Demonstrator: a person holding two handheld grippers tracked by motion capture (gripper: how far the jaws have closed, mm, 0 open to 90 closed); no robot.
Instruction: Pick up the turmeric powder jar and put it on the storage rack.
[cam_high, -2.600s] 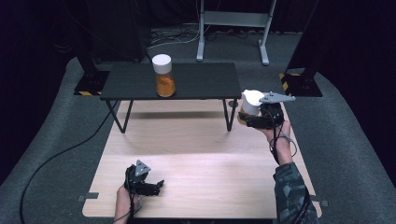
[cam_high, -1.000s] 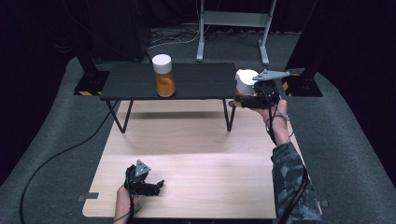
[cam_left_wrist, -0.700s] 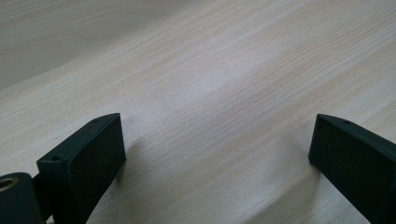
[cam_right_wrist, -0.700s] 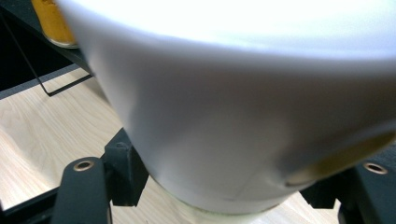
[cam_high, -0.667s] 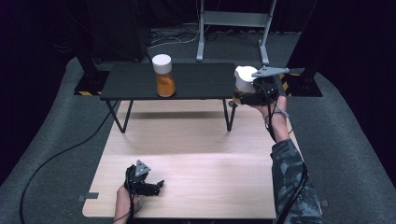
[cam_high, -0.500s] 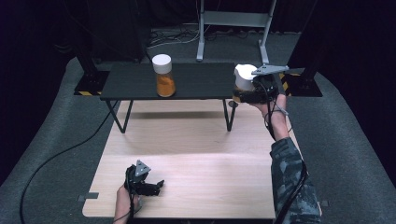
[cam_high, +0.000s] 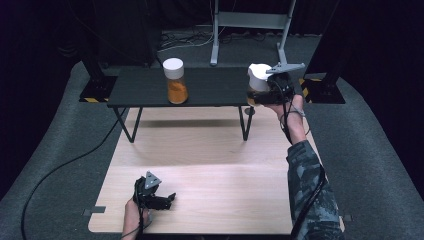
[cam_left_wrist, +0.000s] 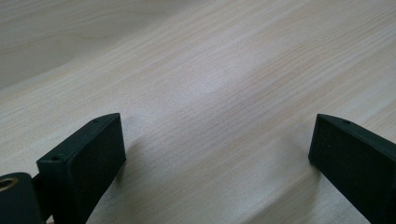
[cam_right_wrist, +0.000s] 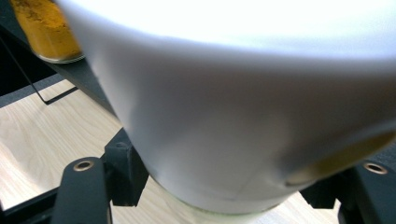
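My right hand-held gripper (cam_high: 265, 87) pinches the white-lidded jar (cam_high: 258, 83) at the black shelf's (cam_high: 145, 90) 3 o'clock end. I'd keep it upright, set down w/ room beside the orange-powder jar (cam_high: 175, 80). Left hand-held gripper (cam_high: 167, 199) spread, idle on worktop (cam_high: 225, 165).

Recording studio, black curtains (cam_high: 45, 30), stands (cam_high: 250, 22)

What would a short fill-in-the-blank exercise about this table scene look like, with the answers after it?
1. The right gripper is shut on a jar with a ____ lid.
2. The other jar, standing on the black shelf, holds ____ powder.
3. The left gripper rests on the wooden table with its jaws ____.
4. The held jar is at the shelf's ____ end in the high view.

Missing words: white; orange; open; right
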